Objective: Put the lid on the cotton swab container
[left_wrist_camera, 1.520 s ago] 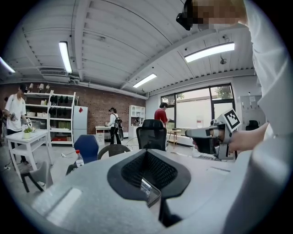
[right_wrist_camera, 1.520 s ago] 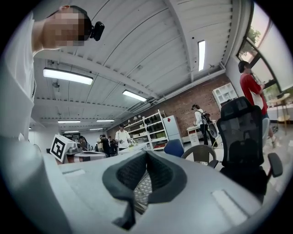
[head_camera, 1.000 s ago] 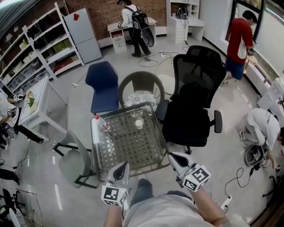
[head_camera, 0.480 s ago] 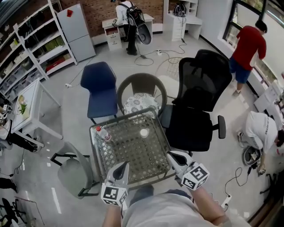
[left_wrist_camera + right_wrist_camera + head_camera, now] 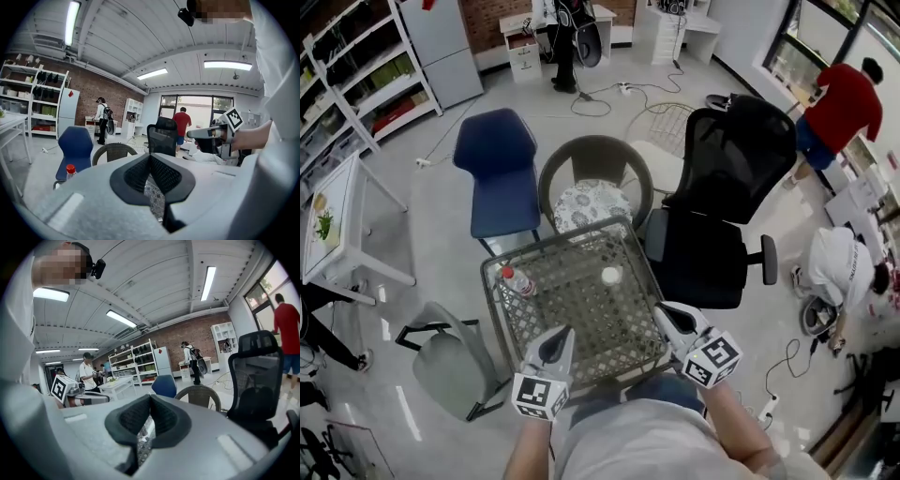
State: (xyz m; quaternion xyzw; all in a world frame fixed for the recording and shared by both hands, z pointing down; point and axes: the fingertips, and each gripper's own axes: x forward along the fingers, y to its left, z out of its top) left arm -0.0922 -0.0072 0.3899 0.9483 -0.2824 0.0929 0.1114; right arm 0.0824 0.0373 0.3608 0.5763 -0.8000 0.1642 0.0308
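Note:
On the square wicker-and-glass table [image 5: 531,327], toward its far right, stands a small white round container [image 5: 610,276]; I cannot tell a lid apart from it. My left gripper [image 5: 560,335] hovers over the table's near edge, shut and empty. Over the near right corner my right gripper [image 5: 662,312] is also shut on nothing. The left gripper view has the dark pads pressed together [image 5: 151,157] with the right gripper [image 5: 212,135] beyond them. In the right gripper view the pads meet [image 5: 150,398] and the left gripper [image 5: 79,397] shows at the left. Neither view shows the container.
A clear bottle with a red cap [image 5: 517,281] lies at the table's left. Chairs ring the table: blue [image 5: 494,159], round wicker [image 5: 593,183], black office [image 5: 727,202], grey [image 5: 445,361]. Cables trail on the floor at the right. Several people stand or crouch in the room.
The head view has moved forward: both grippers now reach over the table's near edge. Both stay shut. The person in red has shifted right in the picture.

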